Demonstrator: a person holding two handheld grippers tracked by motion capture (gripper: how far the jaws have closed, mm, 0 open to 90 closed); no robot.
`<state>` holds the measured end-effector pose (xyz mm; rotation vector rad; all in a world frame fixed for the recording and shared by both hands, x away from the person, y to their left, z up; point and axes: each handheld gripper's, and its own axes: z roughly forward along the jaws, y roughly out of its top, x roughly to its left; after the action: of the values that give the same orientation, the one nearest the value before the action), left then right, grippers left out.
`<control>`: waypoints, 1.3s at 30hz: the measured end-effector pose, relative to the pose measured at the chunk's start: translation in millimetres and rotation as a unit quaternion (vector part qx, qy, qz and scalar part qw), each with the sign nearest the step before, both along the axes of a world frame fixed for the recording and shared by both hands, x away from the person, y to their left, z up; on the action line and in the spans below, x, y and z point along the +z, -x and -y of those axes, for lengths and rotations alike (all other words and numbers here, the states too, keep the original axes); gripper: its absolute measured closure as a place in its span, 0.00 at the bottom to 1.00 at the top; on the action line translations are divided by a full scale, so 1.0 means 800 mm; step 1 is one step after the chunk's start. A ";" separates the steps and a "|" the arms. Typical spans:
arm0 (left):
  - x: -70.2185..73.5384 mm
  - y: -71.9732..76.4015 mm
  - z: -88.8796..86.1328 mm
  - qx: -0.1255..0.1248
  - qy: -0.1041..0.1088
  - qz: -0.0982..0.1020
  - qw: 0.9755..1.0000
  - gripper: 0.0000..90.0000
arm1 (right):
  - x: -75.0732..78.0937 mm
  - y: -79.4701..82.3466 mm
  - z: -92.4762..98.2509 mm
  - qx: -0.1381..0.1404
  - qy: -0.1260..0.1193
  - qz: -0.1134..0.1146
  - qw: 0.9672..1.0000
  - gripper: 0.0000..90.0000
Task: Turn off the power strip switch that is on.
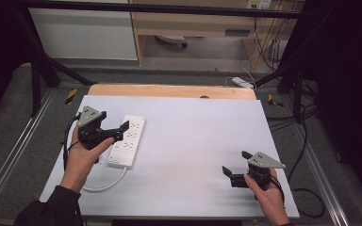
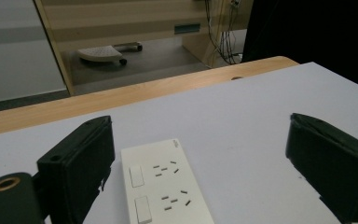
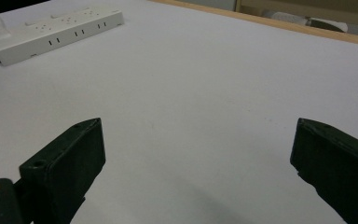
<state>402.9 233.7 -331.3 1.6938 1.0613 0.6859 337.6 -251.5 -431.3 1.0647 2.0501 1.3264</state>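
A white power strip (image 1: 127,140) lies flat on the left part of the white table cover (image 1: 193,141), and its white cord (image 1: 104,186) curls toward the front edge. My left gripper (image 1: 117,132) hovers open right over the strip's near-left side, jaws pointing right. In the left gripper view the strip (image 2: 165,186) lies between and just beyond the wide-apart jaws of that gripper (image 2: 200,128), with nothing held. My right gripper (image 1: 236,163) stands open low over bare cover at the front right, well away from the strip. The right gripper view has the strip (image 3: 56,30) far off past the empty right gripper (image 3: 196,126).
A strip of bare wooden tabletop (image 1: 169,90) runs along the far edge. Black frame bars (image 1: 42,61) stand at the back corners. Cables (image 1: 306,155) and a white adapter (image 1: 242,82) lie on the floor to the right. A wooden cabinet (image 1: 193,23) stands behind.
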 end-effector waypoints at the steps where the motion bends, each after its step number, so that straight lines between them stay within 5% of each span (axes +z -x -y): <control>1: 0.000 -0.001 0.001 0.000 -0.001 -0.001 1.000 0.10 | 0.000 0.000 0.000 0.000 0.000 0.000 1.000 0.04; 11: -0.002 -0.017 0.005 0.016 -0.008 -0.008 1.000 0.31 | 0.001 0.000 -0.004 0.006 -0.001 0.002 1.000 0.04; 23: 0.004 -0.051 0.009 0.044 -0.007 -0.004 0.999 0.46 | 0.006 0.002 -0.003 0.006 -0.015 0.007 1.000 0.04; 28: 0.002 -0.069 0.014 0.052 -0.022 -0.004 0.998 0.52 | 0.005 0.002 -0.003 0.010 -0.014 0.006 1.000 0.04; 30: 0.001 -0.074 0.014 0.052 -0.008 -0.010 0.999 0.60 | 0.005 0.002 -0.003 0.010 -0.012 0.006 1.000 0.04; 31: -0.001 -0.081 0.013 0.050 0.025 -0.023 0.998 0.62 | 0.005 0.003 -0.003 0.009 -0.011 0.007 1.000 0.04; 39: -0.009 -0.094 0.006 0.071 0.010 -0.018 0.997 0.77 | 0.004 0.002 -0.003 0.009 -0.009 0.006 1.000 0.04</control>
<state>478.3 229.3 -338.1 1.6294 1.2189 0.7344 335.8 -249.3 -427.9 1.0461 2.0470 1.3590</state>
